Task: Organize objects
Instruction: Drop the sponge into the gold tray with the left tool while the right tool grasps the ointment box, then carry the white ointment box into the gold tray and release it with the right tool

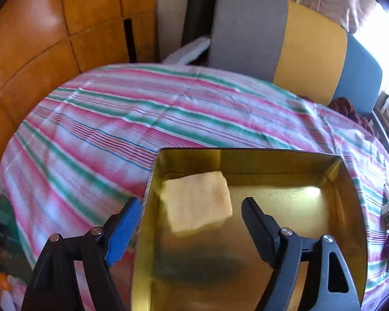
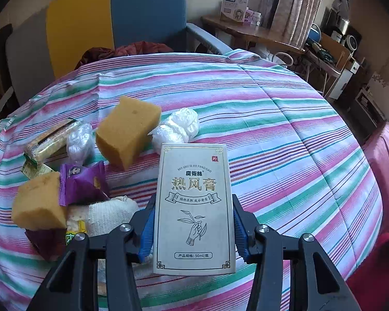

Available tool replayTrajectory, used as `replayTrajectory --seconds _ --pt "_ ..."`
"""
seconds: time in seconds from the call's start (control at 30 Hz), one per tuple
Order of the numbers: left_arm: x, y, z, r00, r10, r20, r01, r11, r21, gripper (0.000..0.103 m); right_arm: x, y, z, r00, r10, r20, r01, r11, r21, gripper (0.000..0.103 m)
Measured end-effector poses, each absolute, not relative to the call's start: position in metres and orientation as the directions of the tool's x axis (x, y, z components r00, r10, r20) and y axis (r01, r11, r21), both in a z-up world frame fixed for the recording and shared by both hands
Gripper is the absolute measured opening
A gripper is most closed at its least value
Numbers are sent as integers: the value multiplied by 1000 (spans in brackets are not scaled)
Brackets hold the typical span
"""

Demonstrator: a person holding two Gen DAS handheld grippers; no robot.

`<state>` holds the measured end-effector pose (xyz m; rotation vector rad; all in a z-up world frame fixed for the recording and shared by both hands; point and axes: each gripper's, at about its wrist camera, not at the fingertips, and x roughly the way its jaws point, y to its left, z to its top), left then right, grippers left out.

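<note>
Leftmost, the left gripper (image 1: 186, 212) stands wide apart over the gold tin (image 1: 350, 181), a pale yellow sponge (image 1: 198, 202) lying at its ten o'clock corner. Rightward, the right gripper (image 2: 193, 223) clamps a white ointment box (image 2: 194, 207); orange sponges (image 2: 128, 132) lie at ten o'clock.

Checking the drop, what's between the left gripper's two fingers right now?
In the left wrist view, the open left gripper straddles the gold tin's left wall; the yellow sponge lies inside, ungripped.
</note>
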<state>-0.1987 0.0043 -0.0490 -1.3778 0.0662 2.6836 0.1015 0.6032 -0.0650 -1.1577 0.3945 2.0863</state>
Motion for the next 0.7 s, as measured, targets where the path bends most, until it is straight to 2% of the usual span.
replayTrajectory --seconds 0.17,0.33,0.47,0.53,0.7 --pt "-132 -6 -24 -662 46 -748 -95 -995 23 81 106 591 -39 -405 459 -791 -717 -696 -37 51" --pt "-87 -16 -12 -701 14 -713 -55 -998 35 81 91 541 7 -522 437 -732 -637 -771 -5 51" --pt "-68 -25 -11 -701 22 -713 -44 -999 13 80 52 475 33 -636 286 -717 -471 -880 66 51" --pt "-63 -29 -10 -703 28 -711 -32 -999 -9 75 29 434 36 -667 188 -721 -366 -926 96 51" --pt "-53 -38 -8 -705 56 -707 -41 -998 -39 73 -30 317 18 -638 -95 -764 -87 -977 193 51"
